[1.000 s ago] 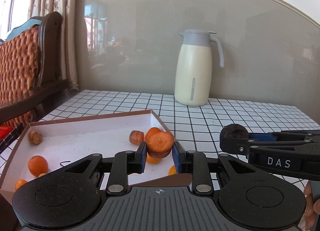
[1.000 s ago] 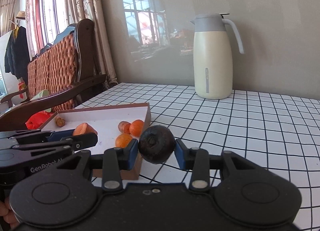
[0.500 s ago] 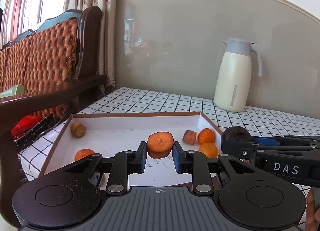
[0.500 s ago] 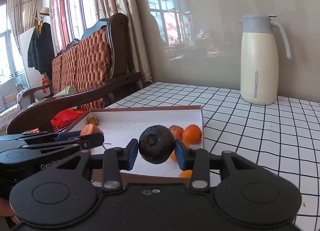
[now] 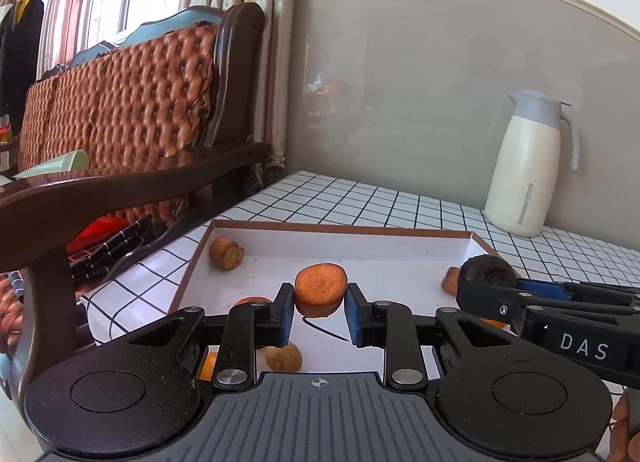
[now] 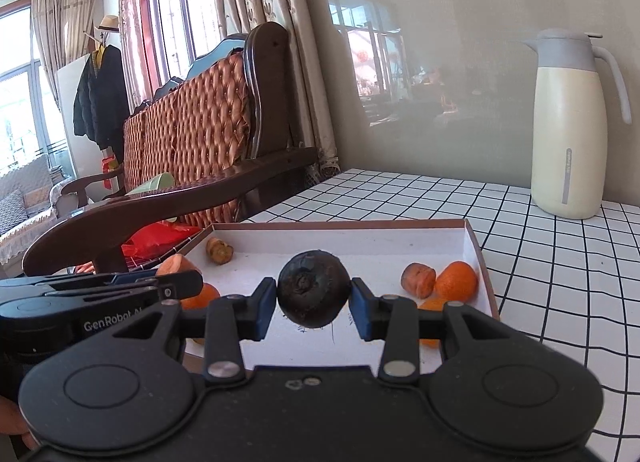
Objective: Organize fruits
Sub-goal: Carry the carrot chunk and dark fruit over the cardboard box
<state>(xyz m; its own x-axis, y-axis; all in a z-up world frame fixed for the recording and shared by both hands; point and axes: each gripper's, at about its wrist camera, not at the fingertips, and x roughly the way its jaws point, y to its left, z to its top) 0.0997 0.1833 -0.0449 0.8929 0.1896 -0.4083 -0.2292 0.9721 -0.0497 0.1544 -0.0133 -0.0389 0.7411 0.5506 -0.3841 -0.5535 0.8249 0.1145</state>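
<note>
My left gripper (image 5: 320, 314) is shut on a flat orange fruit piece (image 5: 320, 289), held over the shallow white box (image 5: 392, 231). In the right wrist view my right gripper (image 6: 314, 312) is shut on a round dark, wrinkled fruit (image 6: 313, 293), also above the box (image 6: 476, 240). Each gripper shows in the other's view: the right one (image 5: 484, 282) at the right with the dark fruit (image 5: 488, 268), the left one (image 6: 188, 282) at the left with the orange piece (image 6: 176, 264). Several small orange and brownish fruits lie in the box, among them an orange one (image 6: 456, 281) and a brown one (image 5: 226, 253).
A cream and grey thermos jug (image 6: 568, 126) stands at the back right of the checked tablecloth (image 6: 560, 274). A dark wooden sofa with a brown quilted cushion (image 5: 132, 102) runs along the table's left edge. A grey wall panel closes the back.
Both grippers have swung left with their fruits still gripped. The box has come to the middle of both views and the jug has slid to the right.
</note>
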